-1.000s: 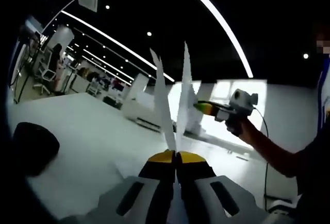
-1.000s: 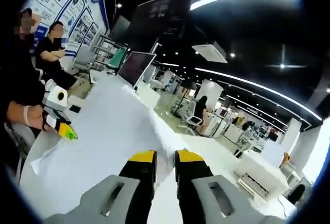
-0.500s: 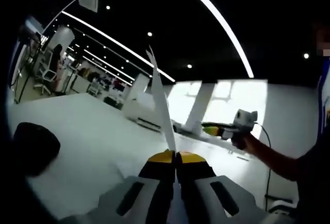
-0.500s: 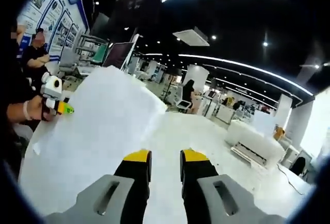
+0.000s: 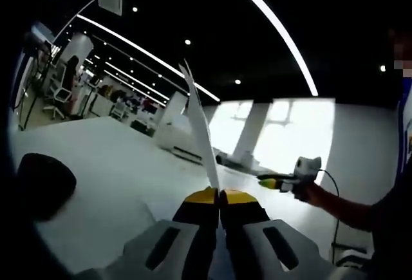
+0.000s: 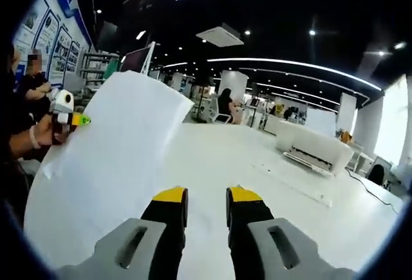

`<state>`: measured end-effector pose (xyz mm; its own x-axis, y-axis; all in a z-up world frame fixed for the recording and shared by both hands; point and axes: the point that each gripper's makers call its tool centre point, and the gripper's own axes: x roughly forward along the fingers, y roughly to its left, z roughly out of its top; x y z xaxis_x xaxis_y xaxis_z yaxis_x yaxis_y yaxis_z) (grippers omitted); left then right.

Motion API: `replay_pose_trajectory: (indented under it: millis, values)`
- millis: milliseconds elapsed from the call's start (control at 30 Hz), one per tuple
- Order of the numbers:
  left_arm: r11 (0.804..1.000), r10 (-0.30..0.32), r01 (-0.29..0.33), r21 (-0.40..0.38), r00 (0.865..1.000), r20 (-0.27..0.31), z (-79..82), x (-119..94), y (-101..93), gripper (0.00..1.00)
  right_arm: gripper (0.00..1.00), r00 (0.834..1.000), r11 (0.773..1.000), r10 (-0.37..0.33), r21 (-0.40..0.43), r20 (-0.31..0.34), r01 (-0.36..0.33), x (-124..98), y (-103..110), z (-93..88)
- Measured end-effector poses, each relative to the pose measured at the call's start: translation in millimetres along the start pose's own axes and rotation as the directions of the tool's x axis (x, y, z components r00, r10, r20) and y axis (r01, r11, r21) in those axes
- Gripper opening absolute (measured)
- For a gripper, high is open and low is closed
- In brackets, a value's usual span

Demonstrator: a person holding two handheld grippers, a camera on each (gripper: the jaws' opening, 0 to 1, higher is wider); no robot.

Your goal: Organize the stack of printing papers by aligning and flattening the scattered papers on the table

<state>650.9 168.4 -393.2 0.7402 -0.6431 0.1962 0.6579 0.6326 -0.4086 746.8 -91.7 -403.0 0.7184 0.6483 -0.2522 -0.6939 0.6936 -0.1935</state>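
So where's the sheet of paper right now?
The sheet of paper is clamped in the left gripper, standing edge-on above it in the left gripper view; in the right gripper view it spreads at left, apart from the open right gripper.

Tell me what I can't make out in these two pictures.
- Left gripper view: the paper stands edge-on, so its face and sheet count are hidden.
- Left gripper view: the dark object on the table is too blurred to identify.
- Right gripper view: wall posters too small to read.
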Motion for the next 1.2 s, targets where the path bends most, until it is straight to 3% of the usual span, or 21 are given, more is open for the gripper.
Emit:
replay_pose_trajectory:
  millis: [867, 1200]
  values:
    - [1.000, 0.003, -0.003, 0.004, 1.000, -0.006, -0.6, -0.2, 2.6, 0.07, 0.24, 0.992, 0.996, 0.065, 0.074, -0.104, -0.057, 32.1, -0.3, -56.1]
    - [1.000, 0.003, -0.003, 0.003, 1.000, -0.007, -1.1, 0.0, 2.8, 0.07, 0.24, 0.988, 0.993, 0.082, 0.094, -0.129, -0.070, 44.3, 3.3, -64.0]
